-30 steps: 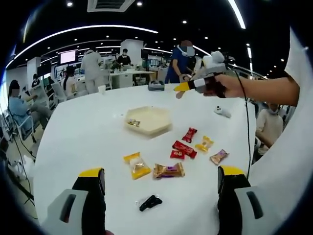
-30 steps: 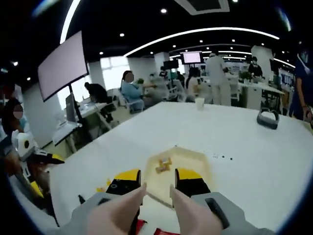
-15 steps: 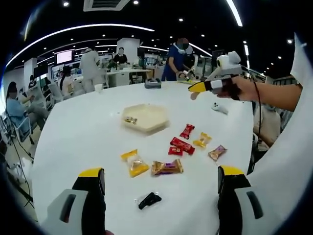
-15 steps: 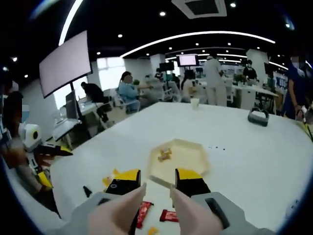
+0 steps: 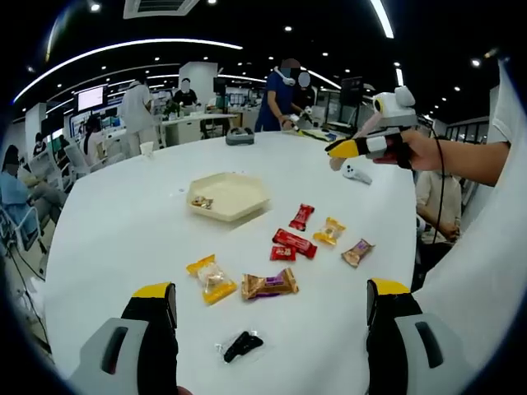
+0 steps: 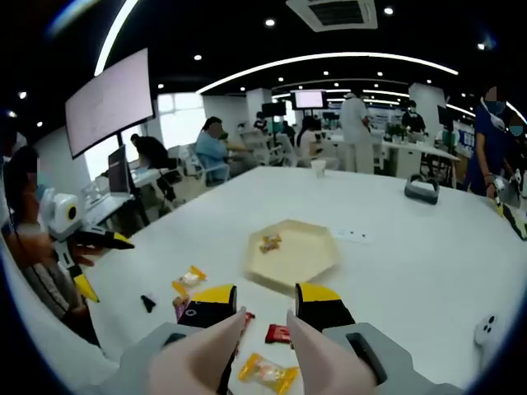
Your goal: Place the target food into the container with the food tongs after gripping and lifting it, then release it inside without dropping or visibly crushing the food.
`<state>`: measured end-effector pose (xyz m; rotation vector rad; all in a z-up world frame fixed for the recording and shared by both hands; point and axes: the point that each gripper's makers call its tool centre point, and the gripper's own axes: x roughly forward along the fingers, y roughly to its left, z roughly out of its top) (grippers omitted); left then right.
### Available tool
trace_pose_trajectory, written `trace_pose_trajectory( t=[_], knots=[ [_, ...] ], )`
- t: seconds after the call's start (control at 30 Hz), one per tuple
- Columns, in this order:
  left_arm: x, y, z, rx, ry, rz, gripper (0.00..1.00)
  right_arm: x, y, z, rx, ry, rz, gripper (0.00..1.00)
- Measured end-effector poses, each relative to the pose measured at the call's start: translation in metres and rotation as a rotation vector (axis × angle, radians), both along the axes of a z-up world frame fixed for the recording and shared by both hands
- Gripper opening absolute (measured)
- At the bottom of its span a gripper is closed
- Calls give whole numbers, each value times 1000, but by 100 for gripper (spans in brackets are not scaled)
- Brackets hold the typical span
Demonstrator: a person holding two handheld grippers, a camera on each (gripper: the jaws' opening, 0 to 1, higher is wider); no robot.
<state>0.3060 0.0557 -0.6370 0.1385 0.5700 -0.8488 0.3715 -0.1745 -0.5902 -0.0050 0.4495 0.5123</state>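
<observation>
A beige hexagonal tray (image 5: 235, 197) (image 6: 296, 257) lies mid-table with one small candy (image 5: 200, 202) (image 6: 268, 242) in it. Wrapped candies are scattered in front of it: red ones (image 5: 292, 243), a yellow one (image 5: 329, 231), a brown packet (image 5: 269, 285) and a yellow packet (image 5: 211, 278) (image 6: 188, 280). My left gripper (image 5: 272, 290) (image 6: 103, 267) is wide open above the near table edge. My right gripper (image 6: 265, 301) (image 5: 336, 152) hangs in the air beyond the candies, shut on pink food tongs (image 6: 202, 354). The tong arms stand apart with nothing between them.
A small black object (image 5: 241, 346) (image 6: 148, 303) lies near the table edge. A white controller (image 5: 356, 174) (image 6: 486, 329) and a black headset (image 5: 240, 137) (image 6: 422, 189) sit farther out. A person's hand holds the right gripper. People and desks surround the white table (image 5: 123, 230).
The right gripper view has drawn back from the tray, so the candies before it now show. In the left gripper view the right gripper sits farther right. Both jaw gaps look unchanged.
</observation>
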Motion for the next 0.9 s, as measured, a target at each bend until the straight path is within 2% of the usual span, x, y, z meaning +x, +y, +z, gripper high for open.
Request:
trace_pose_trajectory(
  t=[0.23, 0.43, 0.5, 0.67, 0.77, 0.9],
  knots=[
    [2, 1, 1, -2, 0, 23, 96, -7, -1, -10, 10, 11, -2, 27],
    [-3, 1, -2, 31, 7, -12, 96, -15, 2, -16, 22, 20, -2, 28],
    [1, 2, 2, 20, -2, -3, 96, -15, 1, -18, 23, 27, -2, 28],
    [10, 3, -4, 22, 3, 24, 99, -17, 0, -19, 12, 25, -1, 28],
    [9, 2, -5, 29, 9, 0, 99, -16, -3, -21, -4, 29, -5, 27],
    [10, 2, 4, -1, -6, -3, 99, -18, -5, -18, 9, 25, -24, 27]
  ],
)
